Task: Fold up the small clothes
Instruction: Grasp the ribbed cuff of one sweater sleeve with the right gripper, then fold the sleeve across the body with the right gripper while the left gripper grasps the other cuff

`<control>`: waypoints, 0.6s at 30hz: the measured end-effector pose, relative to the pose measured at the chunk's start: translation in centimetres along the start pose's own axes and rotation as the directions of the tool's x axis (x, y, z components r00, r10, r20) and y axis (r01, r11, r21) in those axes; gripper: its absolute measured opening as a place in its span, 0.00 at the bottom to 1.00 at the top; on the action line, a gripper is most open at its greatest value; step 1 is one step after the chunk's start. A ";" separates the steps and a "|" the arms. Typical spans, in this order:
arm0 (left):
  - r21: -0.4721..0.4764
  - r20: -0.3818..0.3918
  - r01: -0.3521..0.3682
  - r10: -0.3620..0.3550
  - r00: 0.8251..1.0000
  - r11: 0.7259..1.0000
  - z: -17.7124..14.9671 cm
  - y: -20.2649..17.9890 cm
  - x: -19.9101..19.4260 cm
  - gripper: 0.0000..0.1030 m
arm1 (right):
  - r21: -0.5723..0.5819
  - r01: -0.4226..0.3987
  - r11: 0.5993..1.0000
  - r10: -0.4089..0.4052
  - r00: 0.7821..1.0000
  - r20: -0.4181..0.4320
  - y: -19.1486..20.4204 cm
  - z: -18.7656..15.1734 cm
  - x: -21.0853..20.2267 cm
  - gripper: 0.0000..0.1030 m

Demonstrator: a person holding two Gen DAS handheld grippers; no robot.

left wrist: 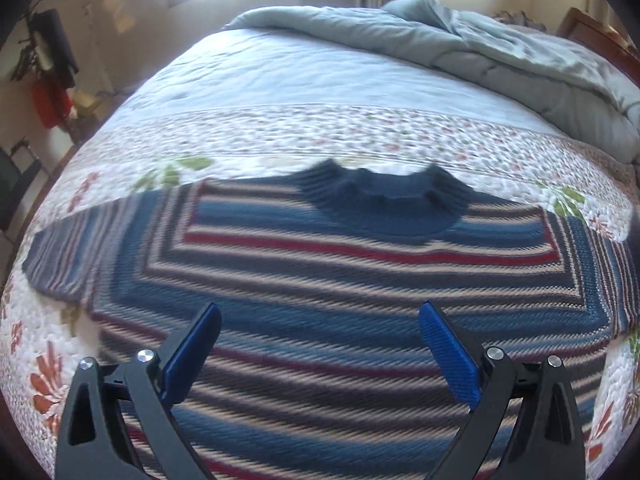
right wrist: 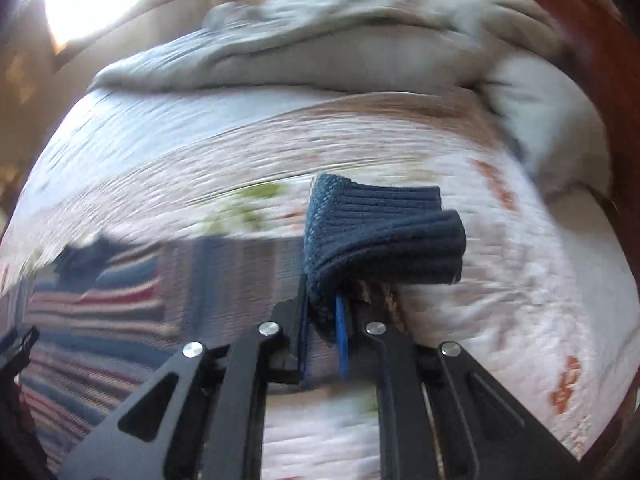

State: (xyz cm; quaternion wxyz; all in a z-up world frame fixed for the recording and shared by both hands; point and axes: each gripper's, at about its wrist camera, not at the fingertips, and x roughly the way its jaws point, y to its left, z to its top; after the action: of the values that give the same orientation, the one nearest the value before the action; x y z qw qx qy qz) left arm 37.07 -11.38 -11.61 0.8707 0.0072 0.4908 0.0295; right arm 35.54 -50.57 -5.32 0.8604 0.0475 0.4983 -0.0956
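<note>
Item: striped sweater (left wrist: pixel 320 280), knitted, blue with red and pale bands, navy ribbed collar (left wrist: pixel 384 196). Location: front-up on the flowered quilt (left wrist: pixel 280 136) of the bed, collar toward the far side, sleeves out to either side; a grey duvet (left wrist: pixel 460 44) is bunched beyond it.

Left hand-held gripper (left wrist: pixel 320 344): jaws wide apart, holding nothing, above the sweater's lower body.

Right hand-held gripper (right wrist: pixel 324 320): jaws closed on the navy ribbed cuff (right wrist: pixel 384 236) of one sleeve, which stands doubled over above the blue pads; the sweater's body (right wrist: pixel 92 292) lies to the left in that view, badly blurred.

Step in hand, as judged: first sleeve fold, cuff to be carried inward over the chest.

Handling notes:
- Keep the cuff low so the knit does not drag the shoulder off line.
- Lay the sleeve straight across, crease at the shoulder seam.
- The free gripper could pin the body near that seam.
- Release only once the cuff lies flat; thick ribbing tends to spring back.
</note>
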 end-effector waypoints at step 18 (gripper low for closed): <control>-0.043 -0.075 0.151 -0.154 0.985 0.988 -2.0 2.9 -0.2 0.96 | -0.046 -0.401 0.915 0.387 0.903 -0.185 13.7 -8.0 1.2 0.44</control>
State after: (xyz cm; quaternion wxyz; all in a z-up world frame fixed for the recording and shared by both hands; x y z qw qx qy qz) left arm 35.13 -8.56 -12.35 0.8507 -0.0476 0.5228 -0.0278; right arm 32.25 -35.87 -10.54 0.8168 0.1195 0.5544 0.1057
